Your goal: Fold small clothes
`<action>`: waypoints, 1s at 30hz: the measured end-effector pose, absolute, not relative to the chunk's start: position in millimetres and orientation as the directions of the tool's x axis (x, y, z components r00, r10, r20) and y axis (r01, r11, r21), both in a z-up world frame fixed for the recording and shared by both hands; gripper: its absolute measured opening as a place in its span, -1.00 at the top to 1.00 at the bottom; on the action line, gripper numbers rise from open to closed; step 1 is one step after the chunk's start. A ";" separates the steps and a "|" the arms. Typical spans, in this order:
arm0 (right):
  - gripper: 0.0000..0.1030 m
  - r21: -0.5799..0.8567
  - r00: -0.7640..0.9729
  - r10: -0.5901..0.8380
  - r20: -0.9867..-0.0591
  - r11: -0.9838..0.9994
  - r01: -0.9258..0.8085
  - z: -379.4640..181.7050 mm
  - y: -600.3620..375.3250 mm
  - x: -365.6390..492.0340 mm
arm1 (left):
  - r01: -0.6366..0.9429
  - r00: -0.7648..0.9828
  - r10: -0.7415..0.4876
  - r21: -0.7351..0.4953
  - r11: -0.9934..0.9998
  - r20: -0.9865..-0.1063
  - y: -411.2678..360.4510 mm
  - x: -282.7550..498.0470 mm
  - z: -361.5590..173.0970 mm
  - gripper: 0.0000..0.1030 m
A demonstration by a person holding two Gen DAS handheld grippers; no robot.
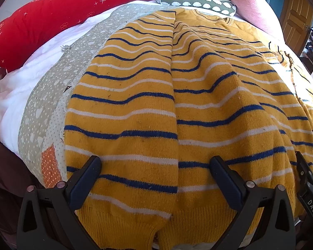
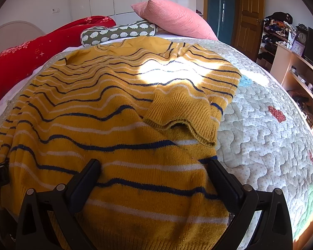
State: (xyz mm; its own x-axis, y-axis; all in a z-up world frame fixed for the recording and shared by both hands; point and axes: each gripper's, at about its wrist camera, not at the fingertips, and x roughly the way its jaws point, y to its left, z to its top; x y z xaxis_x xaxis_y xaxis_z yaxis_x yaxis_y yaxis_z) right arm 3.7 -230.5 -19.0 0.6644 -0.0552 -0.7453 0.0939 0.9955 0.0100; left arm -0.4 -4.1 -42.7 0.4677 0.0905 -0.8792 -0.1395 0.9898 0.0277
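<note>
Yellow striped sweater (image 1: 177, 108) lies spread on the quilted bedspread (image 2: 260, 129), hem toward the cameras, neckline at the far end near the hedgehog cushion (image 2: 119, 33) and pink pillow (image 2: 177, 17). Red bolster (image 1: 52, 20) along the left edge of the bed.

Sleeves: left sleeve already laid lengthwise over the body, its edge running straight down the middle in the left wrist view. Right sleeve doubled back on the body, ribbed cuff (image 2: 181, 112) on top, slightly bunched.

Left gripper (image 1: 156, 166): jaws wide apart, straddling the hem region, nothing between them. Right gripper (image 2: 154, 168): likewise wide open over the hem's right corner, holding nothing. Whether the fingertips press on the knit or hover just above it cannot be settled from these views.

Judged step: take the hem at both corners and fold bottom to neckline.

Notes for doing it well:
- pinch both layers at the ribbed hem, not just the top sleeve layer
- grip at matching points left and right so the fold line stays square
- lift low, carry forward evenly; the knit is soft and will sag in the middle
- keep the loose cuff from sliding off as the hem passes over it
</note>
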 end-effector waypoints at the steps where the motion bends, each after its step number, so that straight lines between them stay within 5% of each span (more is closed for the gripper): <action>1: -0.99 0.009 0.664 -0.056 -0.746 0.996 0.094 -18.8 -230.3 3.9 | -0.138 0.469 0.090 0.027 0.990 -0.879 -3.7 -1.1 -42.7 -1.00; 22: -0.99 -0.003 0.644 -0.036 -0.764 0.999 0.053 -18.5 -231.0 8.5 | -0.113 0.500 0.091 0.040 0.993 -0.861 -6.6 -9.6 -37.7 -1.00; 26: -0.99 0.027 0.638 0.000 -0.770 0.999 0.033 -13.0 -236.0 10.4 | -0.082 0.531 0.042 -0.002 0.997 -0.846 -8.0 -21.1 -21.8 -0.87; 30: -0.72 0.140 0.690 0.084 -0.719 0.990 0.025 14.9 -262.6 -6.3 | -0.065 0.576 -0.002 -0.048 0.997 -0.818 -0.2 -33.7 0.2 -0.88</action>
State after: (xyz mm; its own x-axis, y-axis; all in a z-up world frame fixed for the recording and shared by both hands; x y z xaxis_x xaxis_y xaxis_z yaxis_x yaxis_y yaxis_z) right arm -6.3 -262.6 14.9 0.6901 0.0839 -0.7189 0.0255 0.9898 0.1400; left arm -33.7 -0.2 0.2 0.5756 -0.0020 -0.8177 -0.0652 0.9967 -0.0483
